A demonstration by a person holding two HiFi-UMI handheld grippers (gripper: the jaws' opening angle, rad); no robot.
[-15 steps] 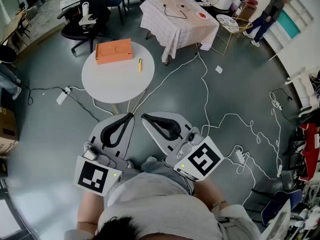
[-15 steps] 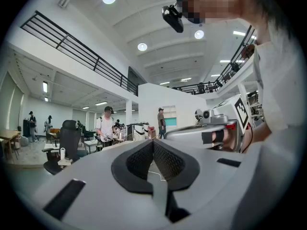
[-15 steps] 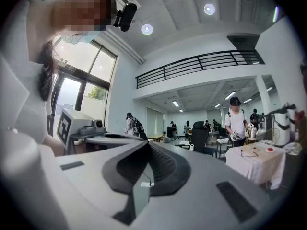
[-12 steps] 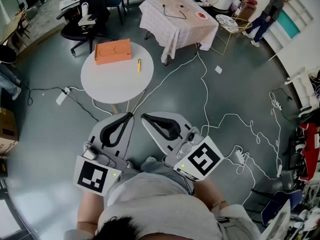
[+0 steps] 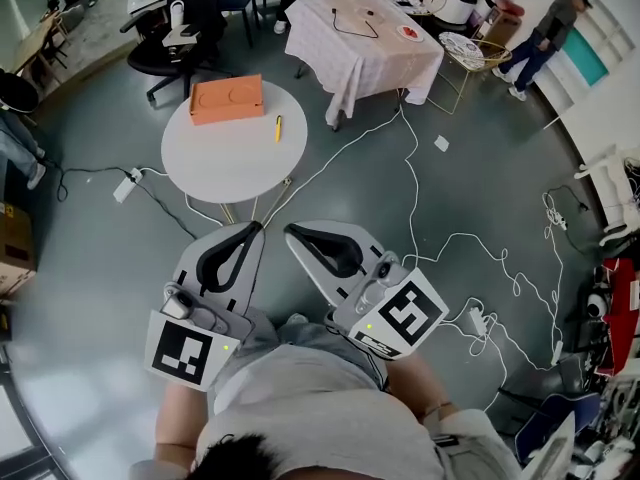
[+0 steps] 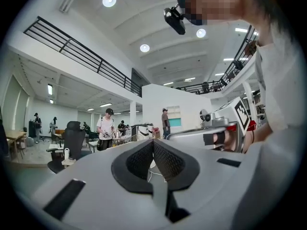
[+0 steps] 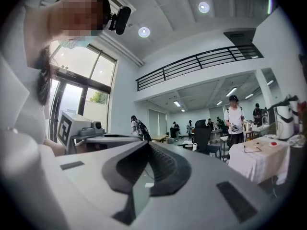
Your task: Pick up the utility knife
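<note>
The knife (image 5: pixel 278 128), yellow and slim, lies on the round white worktop (image 5: pixel 225 168), toward its right side. It sits just right of an orange box (image 5: pixel 227 99) and does not touch it. White cables (image 5: pixel 412 183) trail over the grey floor (image 5: pixel 480 168) beside the worktop. The 2 tools hang close to the person's body, well apart from the worktop. The left tool (image 5: pixel 257 229) has its jaws closed together with nothing between them, and so does the right tool (image 5: pixel 290 232).
</note>
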